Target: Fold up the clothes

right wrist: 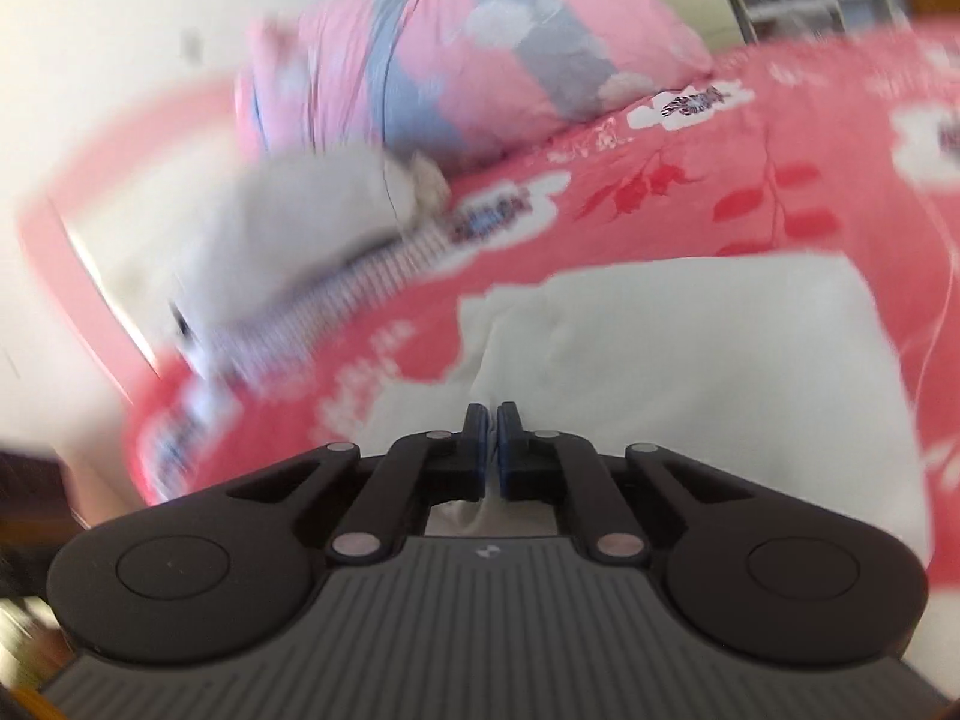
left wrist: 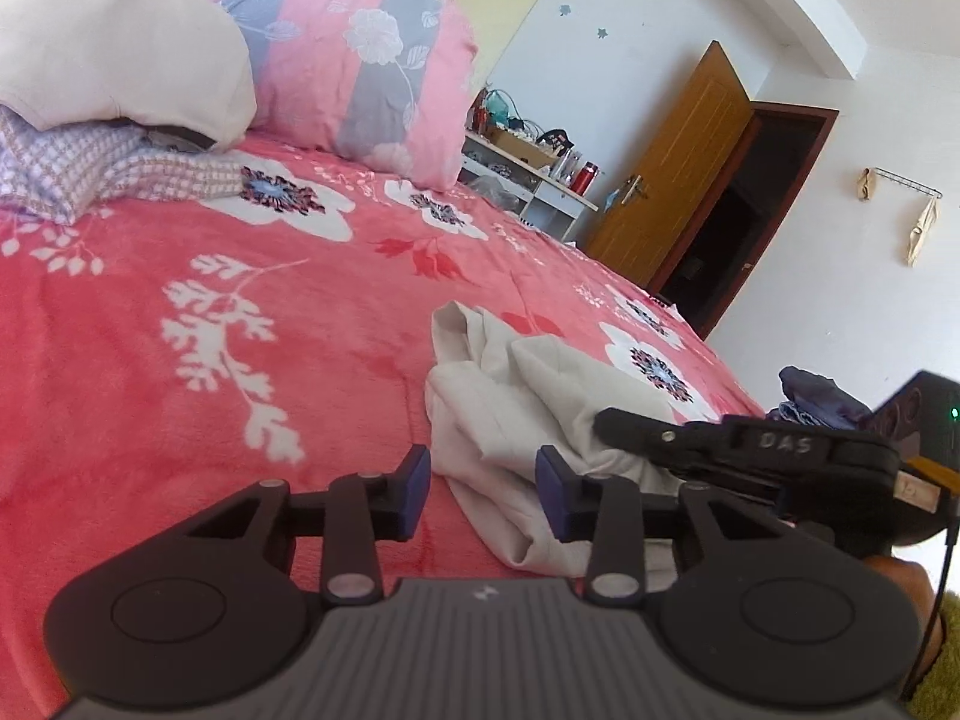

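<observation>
A: Where is the clothing?

B: A crumpled cream garment (left wrist: 528,420) lies on a bed covered by a coral floral blanket (left wrist: 180,330), towards the blanket's near right side in the left wrist view. The right wrist view, which is blurred, shows the same pale garment (right wrist: 690,360) spread just ahead of that gripper.

A: What are the grippers doing?

B: The left gripper (left wrist: 483,489) sits low over the near edge of the garment. Its blue-padded fingers (left wrist: 414,489) stand apart, with cloth lying between them but neither pad pressing on it. The right gripper (right wrist: 491,441) has its fingers pressed together. Cloth shows around and beneath them, but whether a fold is pinched I cannot tell. From the left wrist view, the right gripper (left wrist: 606,420) reaches in from the right across the garment.

A: What else is there?

B: A pink and grey quilt (left wrist: 360,60), a white pillow (left wrist: 114,42) on checked cloth (left wrist: 90,171), and an open brown door (left wrist: 678,174).
</observation>
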`<action>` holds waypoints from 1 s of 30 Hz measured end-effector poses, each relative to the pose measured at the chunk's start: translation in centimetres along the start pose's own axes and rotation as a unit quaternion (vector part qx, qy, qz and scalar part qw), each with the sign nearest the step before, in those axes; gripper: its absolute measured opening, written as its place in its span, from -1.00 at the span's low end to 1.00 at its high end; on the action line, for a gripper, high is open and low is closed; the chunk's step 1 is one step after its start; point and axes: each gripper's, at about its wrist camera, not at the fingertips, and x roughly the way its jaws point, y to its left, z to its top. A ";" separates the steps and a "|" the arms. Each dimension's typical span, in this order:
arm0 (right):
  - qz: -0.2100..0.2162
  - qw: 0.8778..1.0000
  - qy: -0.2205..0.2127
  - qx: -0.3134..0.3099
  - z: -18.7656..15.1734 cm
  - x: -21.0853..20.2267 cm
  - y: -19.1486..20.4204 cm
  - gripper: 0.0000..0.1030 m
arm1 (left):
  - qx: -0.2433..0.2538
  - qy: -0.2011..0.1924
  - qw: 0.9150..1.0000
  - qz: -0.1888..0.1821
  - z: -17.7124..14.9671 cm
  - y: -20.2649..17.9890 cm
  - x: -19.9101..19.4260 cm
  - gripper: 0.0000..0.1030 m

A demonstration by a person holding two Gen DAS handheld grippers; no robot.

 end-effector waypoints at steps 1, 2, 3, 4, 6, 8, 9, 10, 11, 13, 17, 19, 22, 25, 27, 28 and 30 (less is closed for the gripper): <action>0.007 1.000 -0.008 0.019 -0.2 -0.3 -0.4 -0.96 | -0.007 0.001 1.000 0.000 0.0 0.0 0.2 -0.28; 0.011 0.999 -0.012 0.033 -0.3 -0.4 -0.7 -0.96 | -0.014 0.001 1.000 -0.002 0.0 0.1 0.5 -0.31; 0.015 0.999 -0.016 0.045 -0.5 -0.4 -0.9 -0.96 | -0.020 -0.001 1.000 -0.006 0.1 0.0 0.7 -0.38; 0.018 0.998 -0.019 0.057 -0.7 -0.5 -1.2 -0.96 | -0.023 -0.005 1.000 -0.011 0.2 -0.1 0.8 -0.41; 0.023 0.997 -0.024 0.076 -0.9 -0.5 -1.5 -0.96 | -0.023 -0.012 0.999 -0.020 0.3 -0.4 1.1 -0.46; 0.024 0.996 -0.025 0.082 -1.0 -0.4 -1.6 -0.96 | -0.020 -0.019 0.999 -0.026 0.5 -0.9 1.3 -0.53; 0.025 0.996 -0.026 0.084 -1.1 -0.3 -1.7 -0.96 | -0.018 -0.022 0.999 -0.029 0.6 -1.1 1.4 -0.54; 0.024 0.996 -0.027 0.086 -1.1 -0.3 -1.7 -0.96 | -0.015 -0.024 0.999 -0.031 0.7 -1.3 1.5 -0.54; 0.024 0.995 -0.028 0.087 -1.1 -0.2 -1.7 -0.96 | -0.015 -0.027 0.999 -0.030 0.9 -1.4 1.5 -0.54; 0.025 0.995 -0.033 0.091 -1.1 -0.3 -1.8 -0.96 | -0.020 -0.031 0.999 -0.025 1.2 -1.5 1.2 -0.53; 0.025 0.995 -0.038 0.091 -0.9 -0.4 -1.8 -0.96 | -0.045 -0.028 0.999 -0.003 0.8 -0.5 -0.6 -0.41; 0.027 0.995 -0.039 0.087 -0.8 -0.5 -1.8 -0.96 | -0.057 -0.014 0.998 -0.016 0.4 -0.1 -1.2 -0.39; 0.030 0.995 -0.038 0.084 -0.8 -0.3 -1.7 -0.96 | -0.055 0.010 0.998 -0.034 -0.1 -0.3 -0.7 -0.39; 0.031 0.995 -0.039 0.090 -1.0 -0.2 -1.8 -0.96 | -0.055 0.013 0.998 -0.028 -0.1 -0.8 0.7 -0.38; 0.030 0.994 -0.039 0.093 -1.0 -0.1 -1.9 -0.96 | -0.059 0.005 0.998 -0.022 0.1 -0.9 1.3 -0.38; 0.030 0.994 -0.039 0.093 -1.0 -0.2 -1.9 -0.96 | -0.059 -0.002 0.998 -0.021 0.3 -1.0 1.4 -0.39; 0.029 0.994 -0.043 0.093 -1.0 -0.3 -1.8 -0.96 | -0.060 -0.015 0.998 -0.018 0.6 -1.2 1.5 -0.39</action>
